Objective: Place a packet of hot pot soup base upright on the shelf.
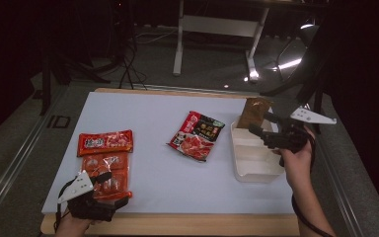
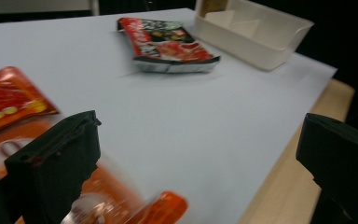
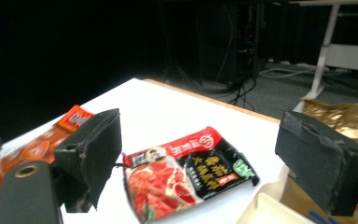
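On the bench (image 1: 163,177), your left gripper (image 1: 109,193) hovers fingers wide over the orange packets (image 1: 105,163); your right gripper (image 1: 261,126), fingers wide, sits above the white tray (image 1: 254,173) beside the brown pouch (image 1: 253,111).

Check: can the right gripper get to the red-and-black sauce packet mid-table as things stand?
Probably yes. The right gripper is open above the white bin, facing the sauce packet, which lies flat on bare table beside the bin. Nothing lies between them.
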`<state>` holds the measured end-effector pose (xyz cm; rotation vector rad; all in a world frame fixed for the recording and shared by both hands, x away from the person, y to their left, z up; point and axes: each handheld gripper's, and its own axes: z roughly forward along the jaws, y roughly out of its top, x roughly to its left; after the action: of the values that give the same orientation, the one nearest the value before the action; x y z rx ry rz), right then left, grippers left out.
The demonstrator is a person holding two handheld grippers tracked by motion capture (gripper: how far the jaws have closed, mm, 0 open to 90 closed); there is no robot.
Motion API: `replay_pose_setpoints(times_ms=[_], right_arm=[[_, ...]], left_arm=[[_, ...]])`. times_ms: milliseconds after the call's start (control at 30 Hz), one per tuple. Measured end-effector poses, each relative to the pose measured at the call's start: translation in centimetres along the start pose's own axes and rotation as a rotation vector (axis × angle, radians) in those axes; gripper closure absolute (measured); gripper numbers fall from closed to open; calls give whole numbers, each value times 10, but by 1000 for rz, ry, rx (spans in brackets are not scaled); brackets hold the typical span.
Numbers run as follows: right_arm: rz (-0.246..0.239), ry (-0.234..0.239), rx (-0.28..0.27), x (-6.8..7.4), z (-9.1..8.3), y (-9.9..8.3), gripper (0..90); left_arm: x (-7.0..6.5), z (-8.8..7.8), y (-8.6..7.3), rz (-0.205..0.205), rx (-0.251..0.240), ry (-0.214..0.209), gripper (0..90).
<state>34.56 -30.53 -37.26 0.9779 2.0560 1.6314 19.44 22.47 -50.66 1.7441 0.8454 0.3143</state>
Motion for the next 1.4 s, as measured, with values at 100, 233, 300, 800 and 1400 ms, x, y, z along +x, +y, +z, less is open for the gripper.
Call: replay_pose_setpoints(times_ms=[100,233,300,800,1400], right_arm=[[-29,10,8,14,-8,-9,146],[-26,27,14,29,-17,-24,145],[-35,21,20,36,-22,-30,145],[-44,67,7,76,-34,-54,146],[-53,92,19,87,-39,-60,147]], left_arm=[[0,6,7,7,15,-5,2],[3,15,20,1,47,-22,2],[7,19,27,19,51,-19,2],[31,67,72,7,130,-19,146],[46,146,121,47,219,20,448]])
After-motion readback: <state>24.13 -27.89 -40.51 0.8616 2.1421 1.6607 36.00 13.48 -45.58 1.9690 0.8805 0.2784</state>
